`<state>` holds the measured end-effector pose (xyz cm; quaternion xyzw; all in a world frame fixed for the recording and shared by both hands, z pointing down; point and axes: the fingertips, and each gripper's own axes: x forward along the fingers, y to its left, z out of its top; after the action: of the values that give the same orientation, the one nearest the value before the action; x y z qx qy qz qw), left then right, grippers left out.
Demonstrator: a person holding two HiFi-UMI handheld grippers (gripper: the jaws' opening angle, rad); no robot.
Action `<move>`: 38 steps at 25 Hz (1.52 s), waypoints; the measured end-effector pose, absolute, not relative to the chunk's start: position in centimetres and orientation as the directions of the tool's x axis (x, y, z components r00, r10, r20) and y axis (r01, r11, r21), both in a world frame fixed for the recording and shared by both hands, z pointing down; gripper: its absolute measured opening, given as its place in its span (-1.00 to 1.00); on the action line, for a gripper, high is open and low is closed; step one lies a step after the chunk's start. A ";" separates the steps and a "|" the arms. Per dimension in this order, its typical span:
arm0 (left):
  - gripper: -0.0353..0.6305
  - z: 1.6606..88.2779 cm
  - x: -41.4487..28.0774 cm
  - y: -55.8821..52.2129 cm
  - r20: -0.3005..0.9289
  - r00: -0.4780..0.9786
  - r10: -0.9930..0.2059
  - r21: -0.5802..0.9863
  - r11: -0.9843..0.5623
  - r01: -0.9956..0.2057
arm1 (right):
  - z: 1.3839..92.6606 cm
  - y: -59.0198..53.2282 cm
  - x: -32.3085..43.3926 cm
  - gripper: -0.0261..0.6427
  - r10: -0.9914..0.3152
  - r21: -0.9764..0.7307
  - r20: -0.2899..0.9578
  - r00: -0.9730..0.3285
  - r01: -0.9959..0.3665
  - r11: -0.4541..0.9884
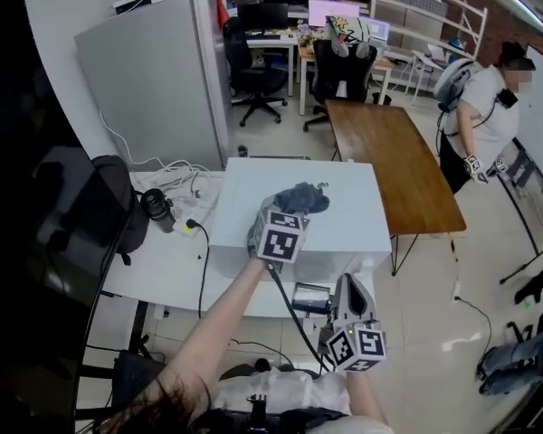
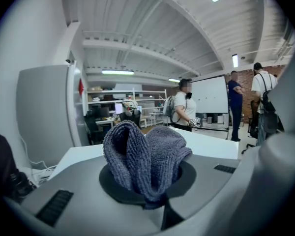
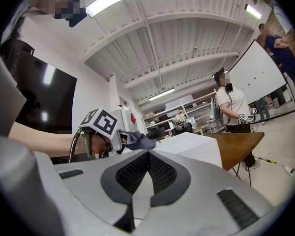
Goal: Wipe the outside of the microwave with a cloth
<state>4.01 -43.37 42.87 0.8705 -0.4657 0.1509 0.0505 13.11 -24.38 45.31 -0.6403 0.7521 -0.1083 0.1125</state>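
Observation:
The white microwave [image 1: 344, 208] stands on a white table [image 1: 163, 269] in the head view. My left gripper [image 1: 285, 208] rests on its top near the front edge, shut on a bunched grey-blue cloth [image 1: 300, 197]. In the left gripper view the cloth [image 2: 145, 159] bulges up out of the closed jaws, with the microwave's white top [image 2: 214, 142] beyond it. My right gripper [image 1: 348, 287] hangs lower, in front of the microwave, its jaws shut on nothing. The right gripper view shows its fingertips [image 3: 148, 154] meeting, and the left gripper [image 3: 103, 127] with the cloth [image 3: 137, 140] on the microwave [image 3: 191, 146].
A long wooden table [image 1: 389, 152] runs behind the microwave to the right, with a person [image 1: 480, 116] beside it. A black bottle [image 1: 158, 208] and cables lie on the white table to the left. A grey cabinet [image 1: 154, 80] stands behind; a dark screen [image 1: 36, 224] fills the left.

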 end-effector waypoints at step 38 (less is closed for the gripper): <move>-0.76 43.1 20.7 -52.8 0.343 0.642 -0.686 -0.129 -0.711 -0.691 | 44.8 -26.9 18.2 -0.87 -0.996 -0.232 -0.060 -0.062 -0.970 0.075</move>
<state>20.72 -52.77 43.10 0.9060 -0.3801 0.1863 0.0069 18.23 -26.85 44.85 -0.6771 0.7259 -0.0651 0.1018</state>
